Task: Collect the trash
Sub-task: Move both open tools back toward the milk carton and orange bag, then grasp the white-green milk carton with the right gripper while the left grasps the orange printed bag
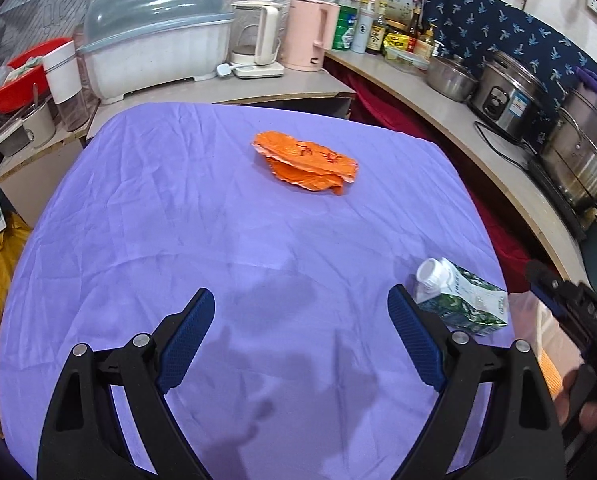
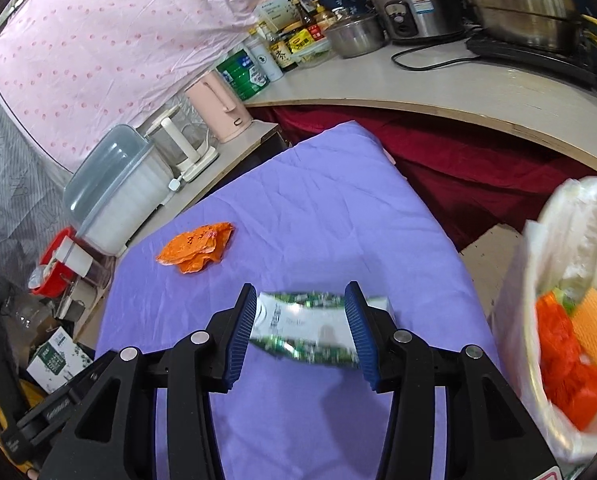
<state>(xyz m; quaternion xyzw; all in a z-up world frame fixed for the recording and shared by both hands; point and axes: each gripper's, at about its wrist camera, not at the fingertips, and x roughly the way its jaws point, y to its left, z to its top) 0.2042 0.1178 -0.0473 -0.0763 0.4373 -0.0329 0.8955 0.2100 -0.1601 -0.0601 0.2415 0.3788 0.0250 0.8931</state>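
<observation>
A green and white milk carton [image 1: 464, 300] with a white cap lies on its side at the right edge of the purple cloth [image 1: 202, 216]. In the right wrist view the carton [image 2: 304, 330] lies between the open jaws of my right gripper [image 2: 304, 330], blurred by motion; I cannot tell whether the pads touch it. A crumpled orange wrapper [image 1: 306, 160] lies further back on the cloth and shows in the right wrist view [image 2: 196, 246] too. My left gripper [image 1: 300, 336] is open and empty above the near part of the cloth. The right gripper's body [image 1: 574, 320] shows at the right edge.
A trash bin lined with a white bag [image 2: 554, 280] stands right of the table, holding orange and yellow waste. A counter [image 1: 450, 116] with pots, a rice cooker and bottles curves along the right. Kettles and a covered dish rack [image 1: 154, 40] stand behind the table.
</observation>
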